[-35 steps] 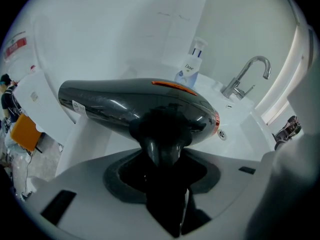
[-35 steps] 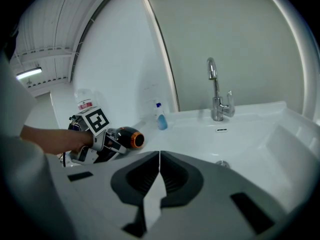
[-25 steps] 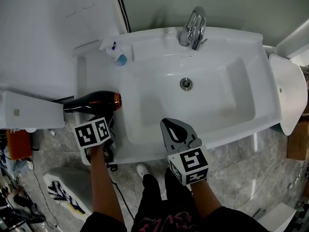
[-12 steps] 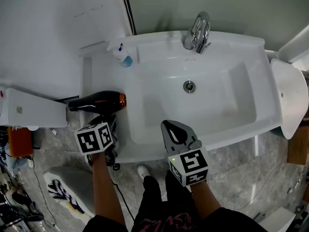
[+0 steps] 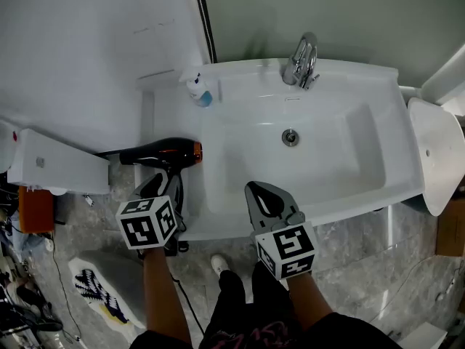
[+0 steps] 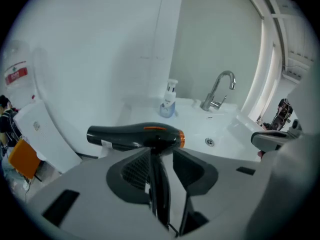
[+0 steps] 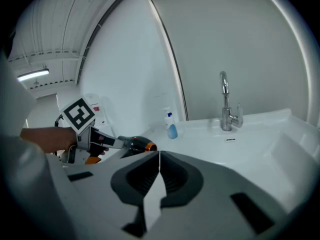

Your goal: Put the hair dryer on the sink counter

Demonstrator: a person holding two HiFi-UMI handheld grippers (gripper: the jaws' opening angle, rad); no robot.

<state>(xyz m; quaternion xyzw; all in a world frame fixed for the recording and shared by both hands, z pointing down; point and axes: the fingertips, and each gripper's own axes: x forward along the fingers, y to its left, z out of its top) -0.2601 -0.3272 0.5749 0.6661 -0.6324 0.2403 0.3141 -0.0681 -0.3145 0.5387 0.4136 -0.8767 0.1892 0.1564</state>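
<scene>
**Black hair dryer at the left edge of a white sink tabletop, left jaws closing around its handle**

Looks steeply down on a white sink tabletop (image 5: 168, 118) with a wide basin (image 5: 327, 158) sunk into its middle. Shows a black hair dryer (image 5: 163, 153) with an orange ring at the nozzle, lying across the tabletop's left edge. Nozzle toward the basin, rear end hanging out past the edge, handle running toward the front left corner.

Places the left gripper (image 5: 163, 189) at that front left corner, just behind the dryer. Jaws either side of the handle and closing. Handle close against the left pad, a sliver of gap on the right pad's side, so no pinch on it.

Places the right gripper (image 5: 267, 195) over the front edge, near its middle, well apart from the dryer. Jaws pressed together, nothing between them.

Along the back edge: a chrome faucet (image 5: 304, 60) behind the basin. Toward the back left corner, a small white pump bottle (image 5: 200, 91) with blue liquid, upright. In the basin floor, a round metal drain (image 5: 290, 137).
</scene>
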